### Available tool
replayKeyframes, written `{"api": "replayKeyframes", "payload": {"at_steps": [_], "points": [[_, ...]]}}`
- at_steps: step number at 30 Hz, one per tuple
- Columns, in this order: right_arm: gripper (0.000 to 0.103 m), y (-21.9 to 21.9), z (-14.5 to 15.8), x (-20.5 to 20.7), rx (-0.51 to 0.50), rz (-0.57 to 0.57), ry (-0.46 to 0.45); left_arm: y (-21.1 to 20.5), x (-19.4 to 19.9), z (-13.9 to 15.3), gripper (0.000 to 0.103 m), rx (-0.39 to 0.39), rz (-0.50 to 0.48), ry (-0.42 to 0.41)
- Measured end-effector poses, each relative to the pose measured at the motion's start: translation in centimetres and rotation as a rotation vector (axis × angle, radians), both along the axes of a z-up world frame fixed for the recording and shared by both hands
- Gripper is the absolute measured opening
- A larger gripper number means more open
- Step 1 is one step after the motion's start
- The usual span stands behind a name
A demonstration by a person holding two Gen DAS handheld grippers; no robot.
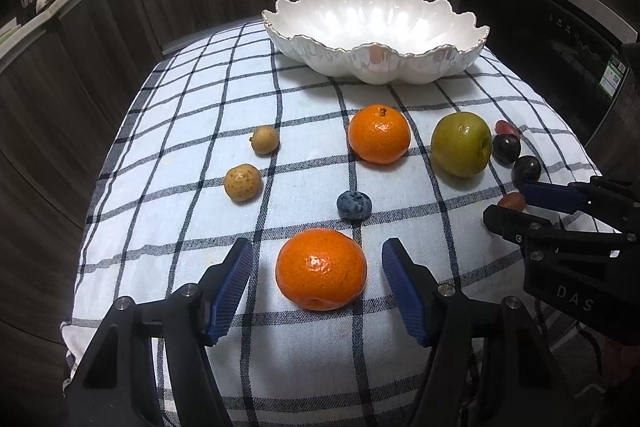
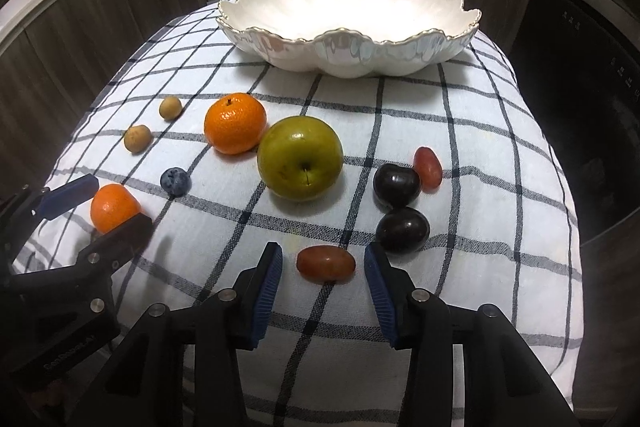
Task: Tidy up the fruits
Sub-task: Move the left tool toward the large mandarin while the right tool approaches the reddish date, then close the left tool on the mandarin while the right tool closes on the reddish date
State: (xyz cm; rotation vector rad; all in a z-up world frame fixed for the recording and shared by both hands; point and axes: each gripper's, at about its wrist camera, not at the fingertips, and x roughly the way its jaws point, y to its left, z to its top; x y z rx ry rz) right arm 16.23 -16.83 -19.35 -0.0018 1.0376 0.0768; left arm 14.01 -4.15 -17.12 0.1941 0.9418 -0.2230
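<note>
mandarin (image 1: 321,269) sits on cloth between spread pads of left gripper (image 1: 318,285), untouched. firm but slick rind, likely rolls: pinch at widest part. right gripper (image 2: 323,277) released around soft grape (image 2: 326,263); squeeze gently.

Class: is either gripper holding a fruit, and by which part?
Nothing is held. The left gripper brackets the near orange mandarin; the right gripper brackets the oval red grape. Both open.

Two mandarins (image 2: 235,123) (image 2: 114,207) — two longans (image 2: 170,108) (image 2: 137,138) — one bowl (image 2: 348,55).
</note>
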Motion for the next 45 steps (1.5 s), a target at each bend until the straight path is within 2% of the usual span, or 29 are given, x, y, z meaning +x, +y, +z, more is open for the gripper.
{"api": "replayKeyframes", "payload": {"at_steps": [5,12,19,29,45], "points": [[0.039,0.0,-0.1,0.0,0.003,0.002,0.005,-0.1,0.0,-0.1,0.06,0.004,-0.002,0.004],[0.031,0.0,-0.2,0.0,0.005,0.001,0.01,0.0,0.2,-0.8,0.046,0.009,-0.003,0.039],[0.031,0.0,-0.2,0.0,0.006,0.002,0.01,0.0,0.1,-0.9,0.044,0.005,0.001,0.042],[0.031,-0.2,0.7,-0.1,0.015,-0.001,-0.014,-0.2,-0.3,0.4,0.043,0.015,-0.013,-0.001],[0.031,-0.6,4.8,-0.3,0.009,-0.012,-0.108,-0.4,-0.4,4.5,0.043,0.012,-0.018,-0.066]]}}
